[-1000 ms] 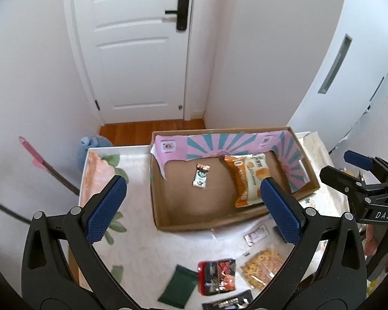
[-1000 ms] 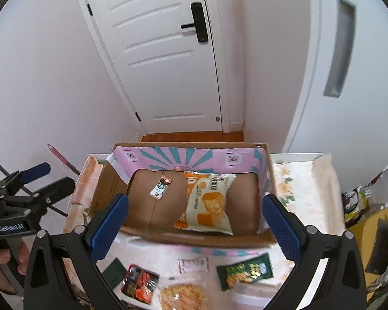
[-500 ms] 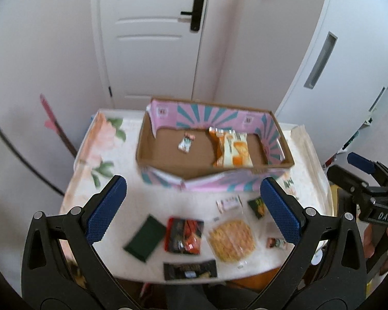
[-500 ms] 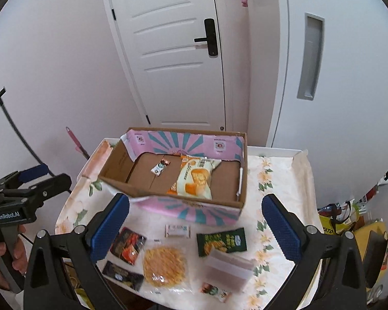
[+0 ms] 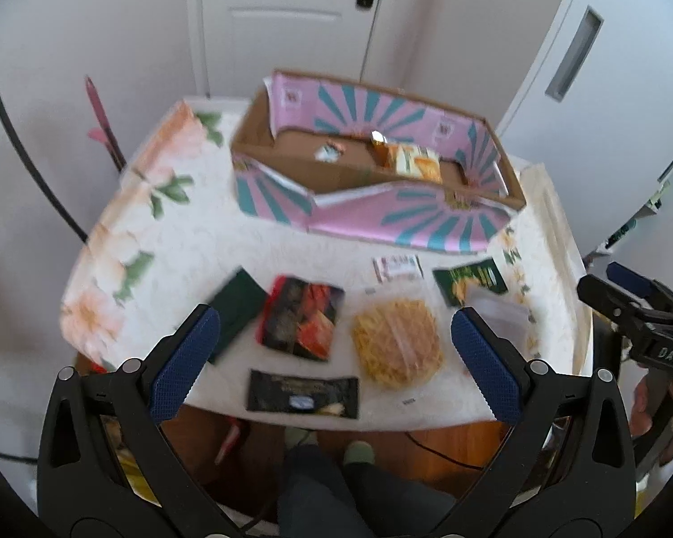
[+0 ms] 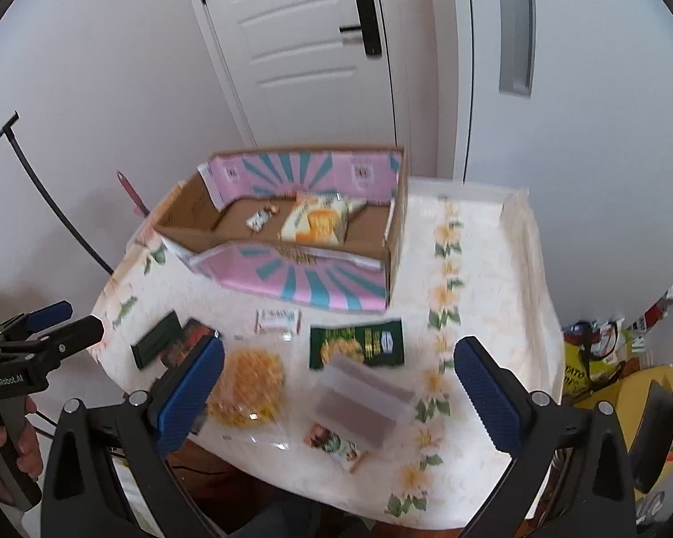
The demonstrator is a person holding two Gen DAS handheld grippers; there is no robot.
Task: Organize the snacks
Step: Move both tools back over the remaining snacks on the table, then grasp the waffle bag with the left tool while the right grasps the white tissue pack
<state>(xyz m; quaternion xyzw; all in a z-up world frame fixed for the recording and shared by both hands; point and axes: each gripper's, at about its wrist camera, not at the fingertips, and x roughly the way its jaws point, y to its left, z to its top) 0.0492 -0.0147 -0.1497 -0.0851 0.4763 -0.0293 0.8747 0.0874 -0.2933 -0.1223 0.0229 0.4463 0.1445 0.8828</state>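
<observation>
Both grippers, left gripper (image 5: 334,358) and right gripper (image 6: 338,388), have withdrawn from the pink-striped cardboard box (image 5: 372,206), wide open, empty; bench (image 5: 255,242) snacks await.

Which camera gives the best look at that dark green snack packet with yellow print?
The right wrist view: the green packet lies whole and unobstructed. In the left wrist view it sits off to the side, blurrier, partly covered by a pale wrapper.

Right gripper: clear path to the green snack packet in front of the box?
Probably yes. The right gripper is open and empty, and the green snack packet lies flat on the tablecloth just ahead. A translucent pack overlaps its near edge, so approach from above.
</observation>
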